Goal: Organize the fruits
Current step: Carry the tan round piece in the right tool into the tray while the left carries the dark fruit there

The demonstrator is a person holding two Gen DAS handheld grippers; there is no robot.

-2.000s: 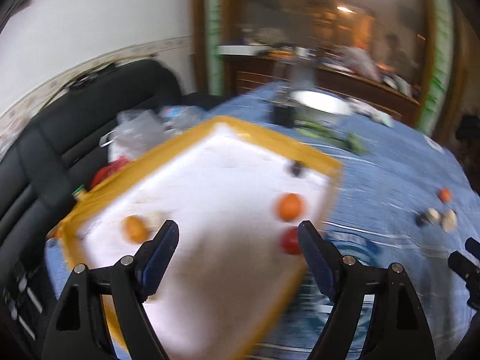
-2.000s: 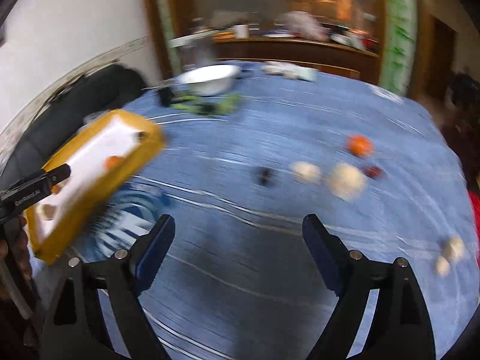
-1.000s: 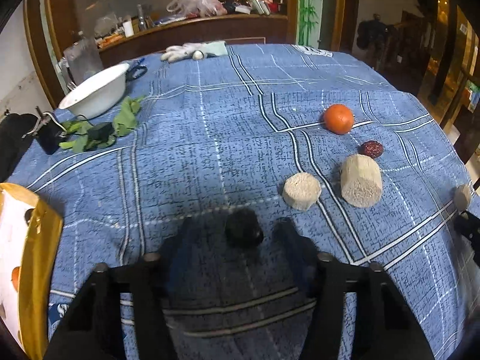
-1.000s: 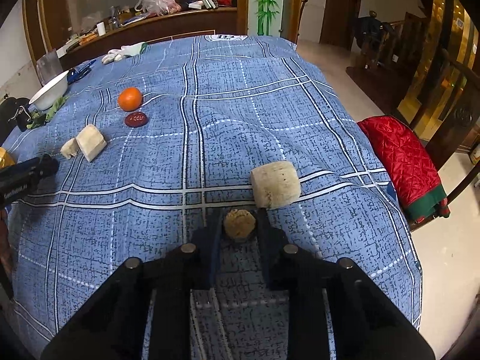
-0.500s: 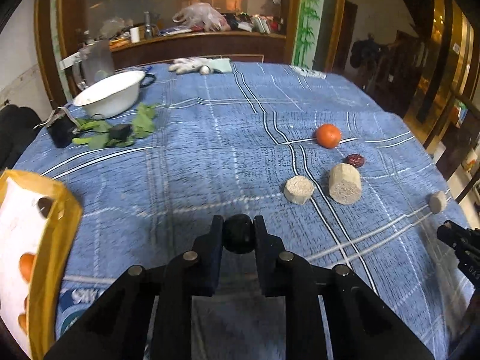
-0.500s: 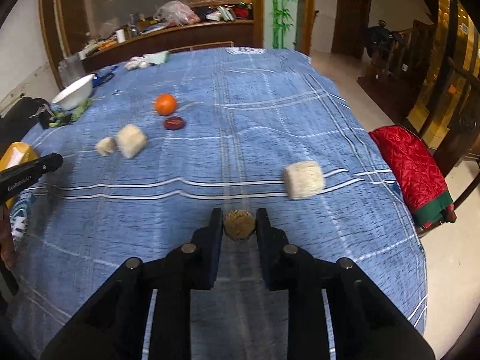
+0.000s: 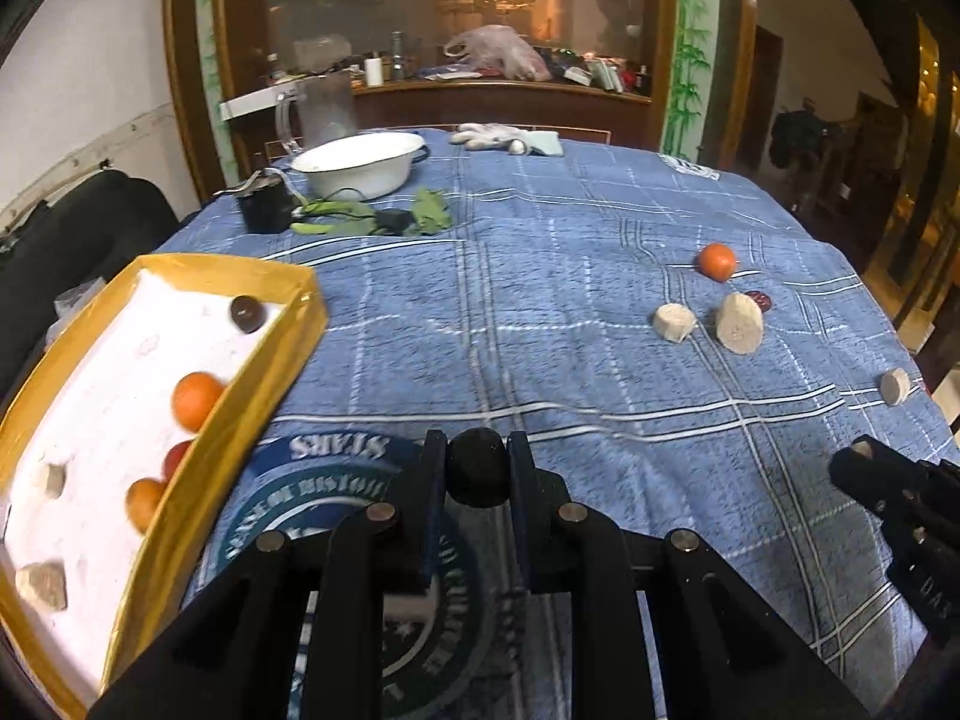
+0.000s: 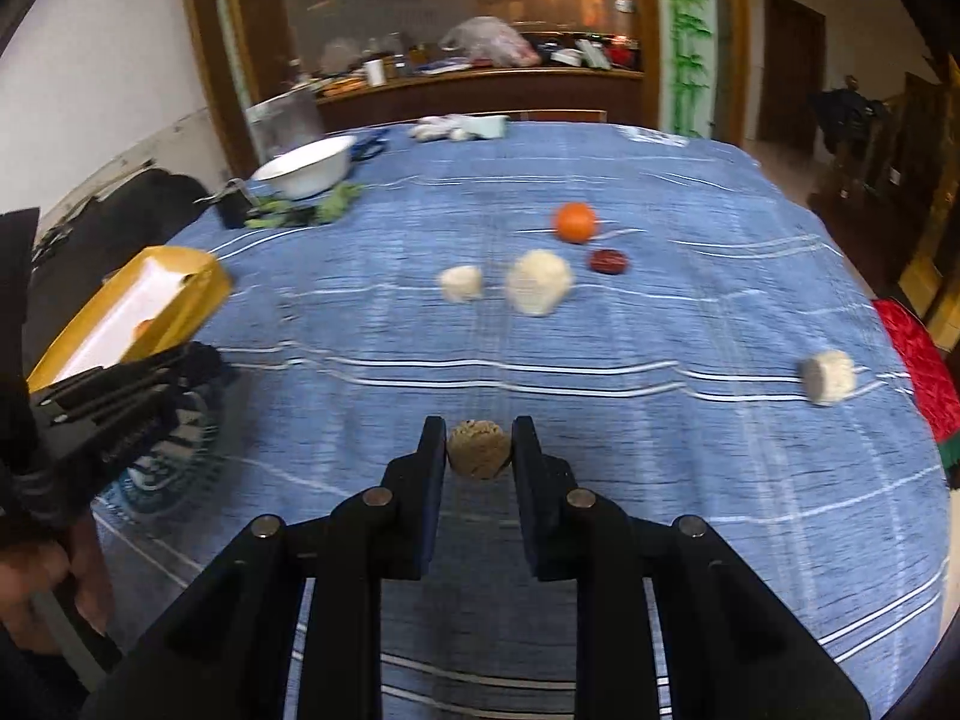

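A: Left gripper (image 7: 478, 468)?
B: Pinching a dark round fruit (image 7: 477, 475) above the blue cloth (image 7: 540, 300), just right of the yellow tray (image 7: 240, 420).
A: Right gripper (image 8: 479, 447)?
B: Clamped on a tan round piece (image 8: 479, 449). Orange (image 8: 575, 222) and red fruit (image 8: 608, 261) sit far right on the cloth.

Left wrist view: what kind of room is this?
Likely a home dining room: a large table under a blue plaid cloth, a cluttered wooden sideboard behind it, and a white basin among household odds and ends.
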